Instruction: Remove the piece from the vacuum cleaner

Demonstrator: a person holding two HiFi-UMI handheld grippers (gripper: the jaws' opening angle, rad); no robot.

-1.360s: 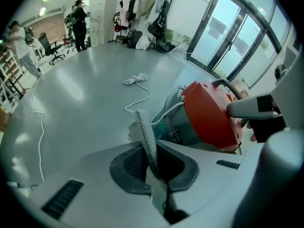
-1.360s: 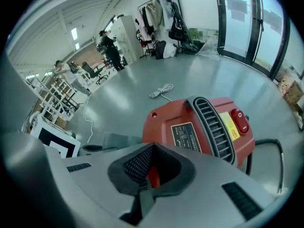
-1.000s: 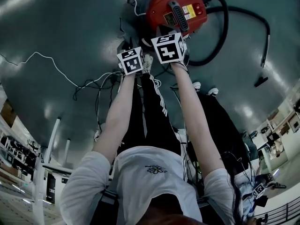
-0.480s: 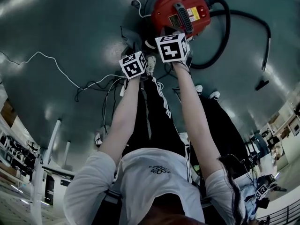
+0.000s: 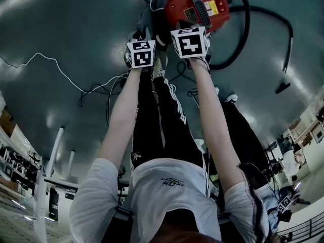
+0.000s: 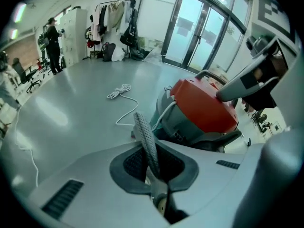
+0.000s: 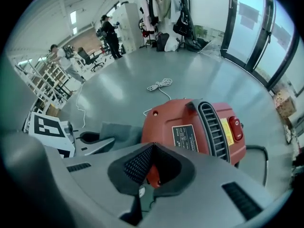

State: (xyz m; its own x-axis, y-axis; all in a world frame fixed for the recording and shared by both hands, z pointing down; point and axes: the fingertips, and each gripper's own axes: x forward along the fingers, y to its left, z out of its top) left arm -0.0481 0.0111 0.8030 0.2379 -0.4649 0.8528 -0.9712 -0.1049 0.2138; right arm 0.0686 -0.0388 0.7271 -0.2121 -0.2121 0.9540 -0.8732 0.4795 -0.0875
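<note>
The red vacuum cleaner (image 5: 195,6) stands on the grey floor, seen close up in the right gripper view (image 7: 194,127) with its black vent and red switch. My left gripper (image 6: 151,148) is shut on a thin grey mesh-textured piece (image 6: 142,127) that sticks up edge-on between its pads, just left of the vacuum (image 6: 204,106). That grey piece (image 7: 118,132) also shows beside the vacuum's base in the right gripper view. My right gripper (image 7: 152,146) has its tips together at the vacuum's near side; a bit of red shows low between its pads. Both marker cubes sit side by side: left gripper (image 5: 140,53), right gripper (image 5: 190,42).
A black hose (image 5: 248,24) loops from the vacuum to the right and ends at a nozzle (image 5: 282,87). White cable (image 5: 50,65) and dark cables trail over the floor on the left. The person's legs (image 5: 167,115) are below the grippers. Glass doors (image 6: 199,32) and distant people (image 6: 51,44) line the room.
Both grippers have moved up the view toward the vacuum. The left cube has turned and now sits level with the right one. The left jaws stay shut on the grey piece.
</note>
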